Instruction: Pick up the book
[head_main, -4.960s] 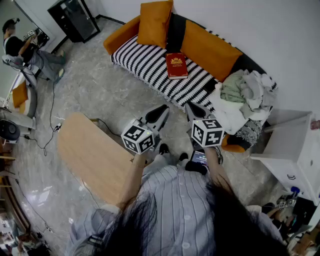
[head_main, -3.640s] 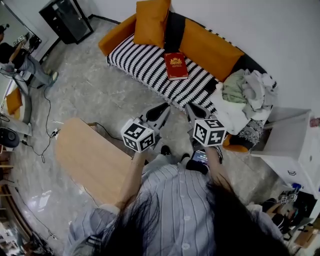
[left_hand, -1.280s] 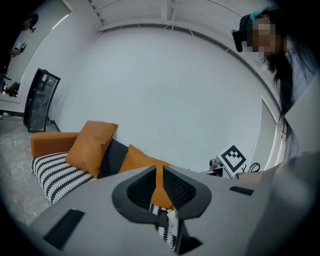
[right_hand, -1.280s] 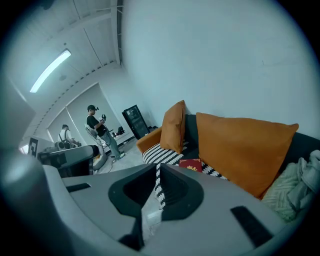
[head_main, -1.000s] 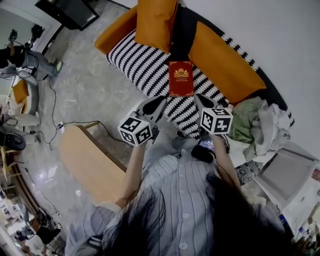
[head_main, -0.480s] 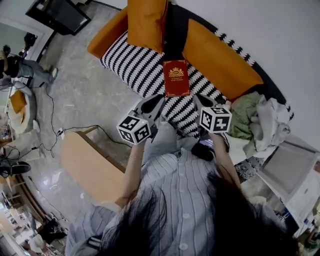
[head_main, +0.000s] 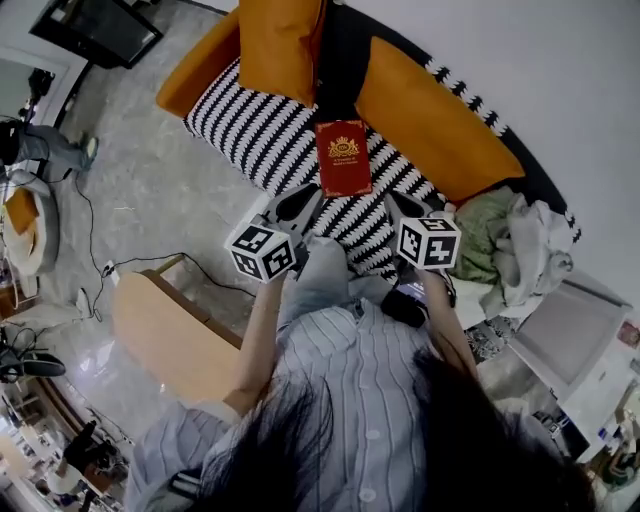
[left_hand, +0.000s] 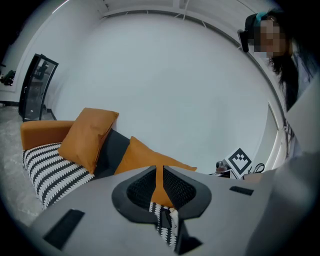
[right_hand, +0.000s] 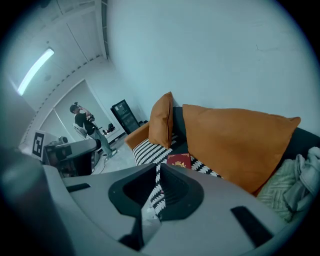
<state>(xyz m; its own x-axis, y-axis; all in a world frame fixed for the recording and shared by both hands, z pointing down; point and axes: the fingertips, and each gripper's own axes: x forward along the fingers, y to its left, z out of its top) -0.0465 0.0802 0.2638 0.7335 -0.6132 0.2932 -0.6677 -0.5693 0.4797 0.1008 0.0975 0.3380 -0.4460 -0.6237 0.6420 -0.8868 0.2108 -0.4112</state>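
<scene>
A dark red book (head_main: 343, 158) with a gold crest lies flat on the black-and-white striped seat of the sofa (head_main: 250, 135). My left gripper (head_main: 307, 196) hangs over the seat's front edge, just below and left of the book, jaws shut and empty. My right gripper (head_main: 392, 201) is level with it, below and right of the book, also shut on nothing. The right gripper view shows the book (right_hand: 179, 160) just beyond the closed jaws (right_hand: 158, 167). In the left gripper view the jaws (left_hand: 159, 170) face an orange back cushion (left_hand: 145, 157); the book is hidden there.
Orange cushions (head_main: 277, 45) stand against the sofa back. A heap of clothes (head_main: 510, 245) fills the sofa's right end, beside a white cabinet (head_main: 585, 345). A wooden table (head_main: 175, 335) is at my lower left, with cables on the floor. Another person (right_hand: 84, 121) stands far across the room.
Both grippers have come closer to the sofa and sunk a little toward the seat. The book now lies nearer their tips. Their jaws stayed shut.
</scene>
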